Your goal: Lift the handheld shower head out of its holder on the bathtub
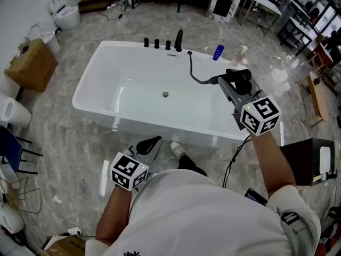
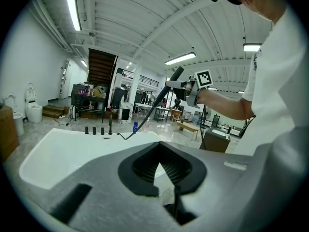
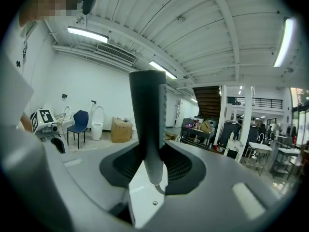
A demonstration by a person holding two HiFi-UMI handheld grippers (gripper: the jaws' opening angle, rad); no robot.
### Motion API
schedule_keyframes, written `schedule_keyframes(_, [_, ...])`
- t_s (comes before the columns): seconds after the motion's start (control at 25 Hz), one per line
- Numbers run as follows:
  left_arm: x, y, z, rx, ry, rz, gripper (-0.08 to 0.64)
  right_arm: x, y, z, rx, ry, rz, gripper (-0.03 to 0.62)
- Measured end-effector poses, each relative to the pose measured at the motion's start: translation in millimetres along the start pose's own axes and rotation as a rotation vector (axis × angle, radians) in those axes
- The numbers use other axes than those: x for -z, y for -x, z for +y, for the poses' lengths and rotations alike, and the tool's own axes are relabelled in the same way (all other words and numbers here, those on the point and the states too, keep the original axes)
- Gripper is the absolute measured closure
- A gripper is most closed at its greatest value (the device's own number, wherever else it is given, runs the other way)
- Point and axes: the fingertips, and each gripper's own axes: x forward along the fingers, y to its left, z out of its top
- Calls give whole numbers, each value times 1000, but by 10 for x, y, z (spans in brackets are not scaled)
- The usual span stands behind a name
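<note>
The black handheld shower head (image 1: 240, 74) is up in the air over the right end of the white bathtub (image 1: 133, 122), with my right gripper (image 1: 233, 80) shut on its handle (image 3: 147, 115). Its black hose (image 1: 196, 78) sags back to the far rim near the black tap fittings (image 1: 178, 39). In the left gripper view the shower head (image 2: 175, 75) slants upward from the right gripper (image 2: 187, 85). My left gripper (image 1: 151, 143) hangs low in front of the tub's near wall, its jaws (image 2: 159, 170) together with nothing between them.
A cardboard box (image 1: 31, 64) and a toilet (image 1: 65, 12) stand at the left. A blue bottle (image 1: 218, 52) and a pink one (image 1: 242, 53) sit behind the tub. A dark box (image 1: 311, 161) is at my right, a blue chair (image 1: 9, 149) at my left.
</note>
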Motion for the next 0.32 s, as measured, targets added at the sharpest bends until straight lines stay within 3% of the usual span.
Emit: schedule_keyframes(0.32, [-18,-50,-24,11,0,1,554,-39,14,-51,0,5,2,446])
